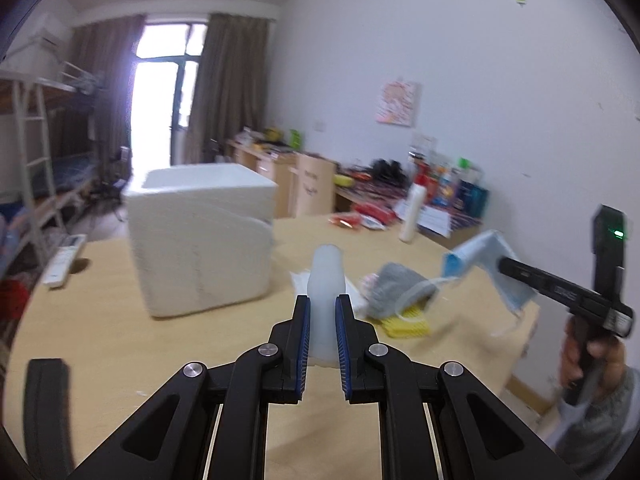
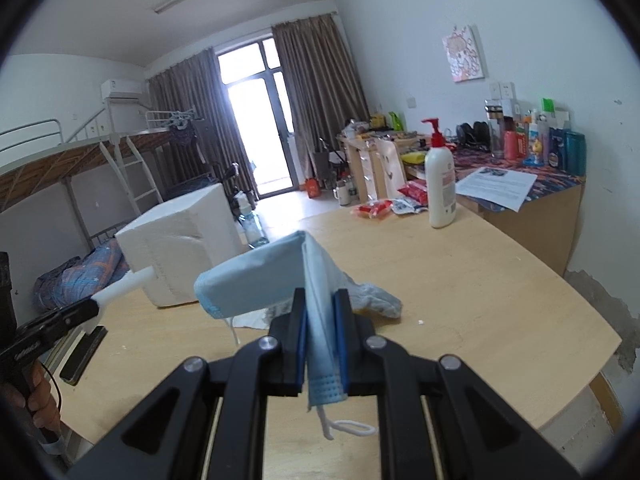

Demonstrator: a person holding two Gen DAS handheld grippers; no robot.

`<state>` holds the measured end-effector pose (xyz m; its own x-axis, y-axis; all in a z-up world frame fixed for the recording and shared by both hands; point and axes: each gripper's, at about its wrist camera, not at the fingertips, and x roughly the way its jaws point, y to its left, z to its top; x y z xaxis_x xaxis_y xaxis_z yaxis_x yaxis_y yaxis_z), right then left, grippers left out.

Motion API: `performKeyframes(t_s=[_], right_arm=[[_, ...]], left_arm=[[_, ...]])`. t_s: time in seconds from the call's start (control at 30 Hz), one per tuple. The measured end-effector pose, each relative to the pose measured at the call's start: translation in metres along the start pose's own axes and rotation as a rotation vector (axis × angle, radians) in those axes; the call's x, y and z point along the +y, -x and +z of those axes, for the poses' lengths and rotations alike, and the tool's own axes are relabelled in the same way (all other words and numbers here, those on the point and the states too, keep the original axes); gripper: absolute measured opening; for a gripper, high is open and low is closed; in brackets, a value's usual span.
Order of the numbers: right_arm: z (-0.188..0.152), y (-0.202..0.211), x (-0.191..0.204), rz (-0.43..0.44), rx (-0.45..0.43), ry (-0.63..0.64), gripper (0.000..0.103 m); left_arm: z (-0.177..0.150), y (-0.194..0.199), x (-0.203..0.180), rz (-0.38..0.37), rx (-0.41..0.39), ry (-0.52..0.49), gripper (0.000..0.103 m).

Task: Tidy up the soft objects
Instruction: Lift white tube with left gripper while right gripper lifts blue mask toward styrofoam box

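Left wrist view, left gripper (image 1: 322, 320) clamped on translucent piece (image 1: 326, 280), foam box (image 1: 200, 240) ahead, right gripper (image 2: 320, 320) clamped on blue mask (image 2: 256, 280)

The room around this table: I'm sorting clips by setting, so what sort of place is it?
Most likely a dormitory room. A bunk bed with a ladder lines one wall, and desks crowded with toiletry bottles line the other.
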<state>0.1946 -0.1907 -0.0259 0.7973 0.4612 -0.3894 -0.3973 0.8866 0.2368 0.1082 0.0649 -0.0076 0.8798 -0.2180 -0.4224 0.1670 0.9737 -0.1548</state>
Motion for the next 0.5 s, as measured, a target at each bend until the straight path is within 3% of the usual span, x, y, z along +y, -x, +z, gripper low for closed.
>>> performKeyframes(t_s=[0.17, 0.3, 0.5], right_arm=[[0.003, 0.007, 0.006, 0.023, -0.034, 0.010, 0.016], [0.006, 0.011, 0.013, 0.056, -0.055, 0.026, 0.016], [0.010, 0.013, 0.030, 0.107, -0.075, 0.050, 0.016]], left_arm=[[0.005, 0.011, 0.004, 0.123, -0.068, 0.004, 0.014], [0.008, 0.022, 0.003, 0.154, -0.109, -0.003, 0.014], [0.010, 0.047, -0.005, 0.261, -0.199, -0.038, 0.014]])
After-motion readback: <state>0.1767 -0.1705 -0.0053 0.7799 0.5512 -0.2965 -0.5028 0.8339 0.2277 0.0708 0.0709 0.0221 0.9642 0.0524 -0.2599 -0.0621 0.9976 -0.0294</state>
